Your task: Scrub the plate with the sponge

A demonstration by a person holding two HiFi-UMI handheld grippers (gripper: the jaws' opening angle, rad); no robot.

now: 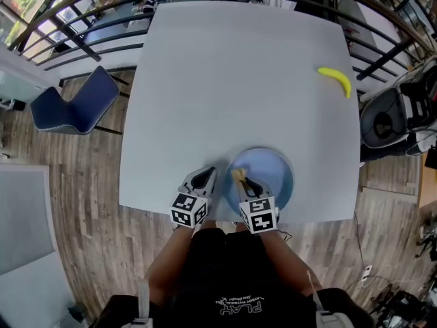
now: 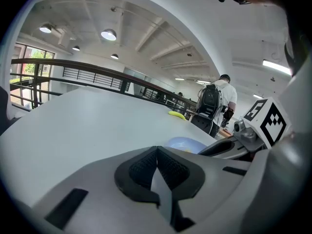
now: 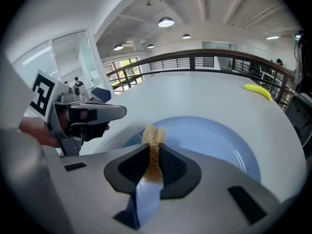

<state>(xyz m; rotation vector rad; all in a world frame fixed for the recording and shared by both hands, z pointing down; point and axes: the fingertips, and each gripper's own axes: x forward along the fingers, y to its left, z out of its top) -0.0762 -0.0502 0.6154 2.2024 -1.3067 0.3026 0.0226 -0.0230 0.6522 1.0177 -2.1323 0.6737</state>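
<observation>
A pale blue plate (image 1: 270, 173) sits near the table's front edge and also shows in the right gripper view as the plate (image 3: 214, 140). My right gripper (image 1: 244, 182) hovers over its left part, shut on a thin tan sponge (image 3: 153, 139) that sticks out past the jaws toward the plate. The sponge (image 1: 238, 175) looks yellowish from the head view. My left gripper (image 1: 205, 177) is just left of the plate's rim, over the bare table. In the left gripper view the left gripper (image 2: 157, 152) has its pads pressed together with nothing between them, and the plate (image 2: 186, 144) lies beyond.
A yellow banana (image 1: 336, 80) lies far right on the white table (image 1: 232, 74). A blue chair (image 1: 76, 105) stands left of the table, a dark chair (image 1: 386, 118) at its right. A railing (image 1: 102, 19) runs behind. A person with a backpack (image 2: 213, 101) stands beyond the table.
</observation>
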